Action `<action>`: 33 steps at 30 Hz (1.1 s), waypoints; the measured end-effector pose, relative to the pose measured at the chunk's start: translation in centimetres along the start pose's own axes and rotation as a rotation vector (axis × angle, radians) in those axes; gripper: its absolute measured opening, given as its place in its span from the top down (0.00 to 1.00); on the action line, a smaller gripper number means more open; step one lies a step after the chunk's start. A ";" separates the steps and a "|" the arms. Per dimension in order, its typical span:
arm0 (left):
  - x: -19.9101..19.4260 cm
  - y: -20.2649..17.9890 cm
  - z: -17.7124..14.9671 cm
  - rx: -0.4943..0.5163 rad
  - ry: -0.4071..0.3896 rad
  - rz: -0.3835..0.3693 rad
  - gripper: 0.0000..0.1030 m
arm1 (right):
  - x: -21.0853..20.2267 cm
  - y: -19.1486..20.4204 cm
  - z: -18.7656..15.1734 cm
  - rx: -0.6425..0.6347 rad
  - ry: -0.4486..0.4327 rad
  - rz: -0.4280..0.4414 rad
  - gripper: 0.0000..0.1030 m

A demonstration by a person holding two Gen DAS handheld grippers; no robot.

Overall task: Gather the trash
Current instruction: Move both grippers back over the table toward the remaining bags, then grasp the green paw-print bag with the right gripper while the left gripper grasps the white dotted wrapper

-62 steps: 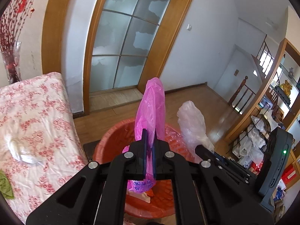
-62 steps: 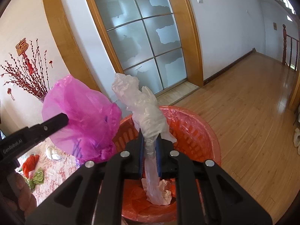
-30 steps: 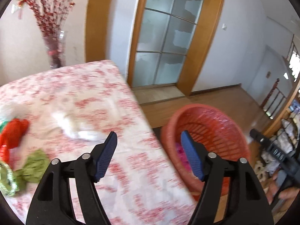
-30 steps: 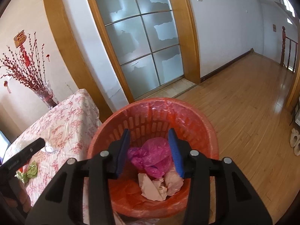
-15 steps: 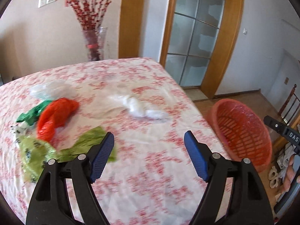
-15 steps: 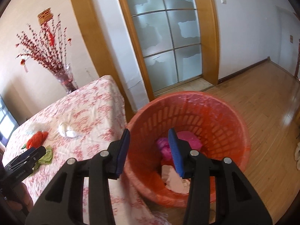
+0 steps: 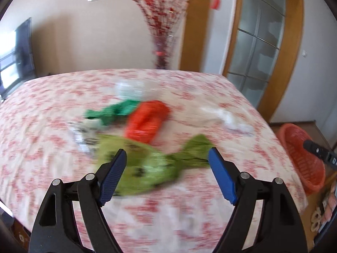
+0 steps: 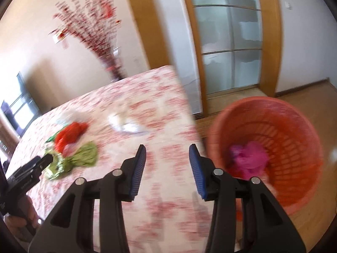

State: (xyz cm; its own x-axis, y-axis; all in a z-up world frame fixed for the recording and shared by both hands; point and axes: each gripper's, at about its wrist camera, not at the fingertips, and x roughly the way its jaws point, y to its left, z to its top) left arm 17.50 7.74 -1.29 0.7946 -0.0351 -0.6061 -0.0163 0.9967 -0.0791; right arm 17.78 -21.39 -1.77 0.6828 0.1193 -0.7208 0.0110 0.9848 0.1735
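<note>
Both grippers, having dropped their bags in the basket, are swinging back over the table: left gripper empty, jaws opening toward the green bag; right gripper empty, half-open.

The light green bag and the red bag are smeared by motion blur; the orange basket is partly hidden behind the surface.

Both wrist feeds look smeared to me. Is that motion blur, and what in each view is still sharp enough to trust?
Left wrist view: motion blur smears the light green bag, red bag and tablecloth; only the left gripper is crisp. Right wrist view: similar smear over the basket and branches; the right gripper stays sharp. Fisheye bends the door frames.
</note>
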 end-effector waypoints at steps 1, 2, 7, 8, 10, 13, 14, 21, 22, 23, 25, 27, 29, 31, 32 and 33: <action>-0.2 1.0 0.1 -0.012 -0.008 0.017 0.23 | 0.5 1.4 -0.2 -0.017 0.011 0.020 0.59; -0.3 1.7 0.1 -0.022 -0.012 0.030 0.22 | 0.9 2.4 -0.3 -0.028 0.018 0.032 0.59; -0.2 5.7 0.1 -0.086 -0.019 0.090 0.22 | 3.2 8.5 -1.3 -0.074 0.069 0.112 0.59; -0.1 6.6 0.0 -0.101 -0.018 0.101 0.22 | 3.7 9.9 -1.5 -0.085 0.081 0.133 0.59; 0.1 7.9 -0.2 -0.125 -0.011 0.121 0.22 | 4.6 12.1 -1.8 -0.105 0.098 0.158 0.59; 0.4 9.1 -0.2 -0.152 0.000 0.135 0.22 | 6.1 15.3 -2.1 -0.144 0.119 0.176 0.59; 0.6 9.7 -0.2 -0.163 0.001 0.141 0.22 | 6.5 16.1 -2.2 -0.151 0.124 0.178 0.59; 1.0 11.9 0.2 -0.207 0.005 0.172 0.22 | 10.0 20.5 -3.1 -0.189 0.200 0.181 0.60; 1.2 12.2 0.2 -0.210 0.008 0.173 0.22 | 10.4 20.8 -3.5 -0.210 0.213 0.167 0.62; 1.4 12.4 0.2 -0.216 0.014 0.174 0.22 | 10.8 21.0 -3.9 -0.230 0.231 0.151 0.73; 1.8 12.7 0.2 -0.225 0.024 0.170 0.22 | 10.7 20.7 -4.3 -0.263 0.218 0.131 0.81; 2.4 12.7 0.2 -0.227 0.038 0.172 0.22 | 10.3 19.7 -4.2 -0.270 0.221 0.115 0.85; 3.1 12.6 0.2 -0.228 0.060 0.168 0.22 | 9.7 17.9 -3.9 -0.257 0.216 0.082 0.85; 3.9 12.5 0.3 -0.229 0.079 0.163 0.22 | 9.2 15.9 -3.8 -0.244 0.199 0.040 0.86; 4.1 12.5 0.4 -0.231 0.086 0.161 0.22 | 8.9 14.9 -3.7 -0.237 0.191 0.019 0.86; 4.5 12.5 0.6 -0.236 0.094 0.155 0.22 | 8.5 13.8 -3.6 -0.227 0.184 0.001 0.86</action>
State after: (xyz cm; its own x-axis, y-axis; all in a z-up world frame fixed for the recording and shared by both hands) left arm 21.21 20.03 -4.56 0.7119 0.0984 -0.6953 -0.2823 0.9467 -0.1551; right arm 21.07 -6.29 -7.91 0.5381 0.1208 -0.8342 -0.1679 0.9852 0.0343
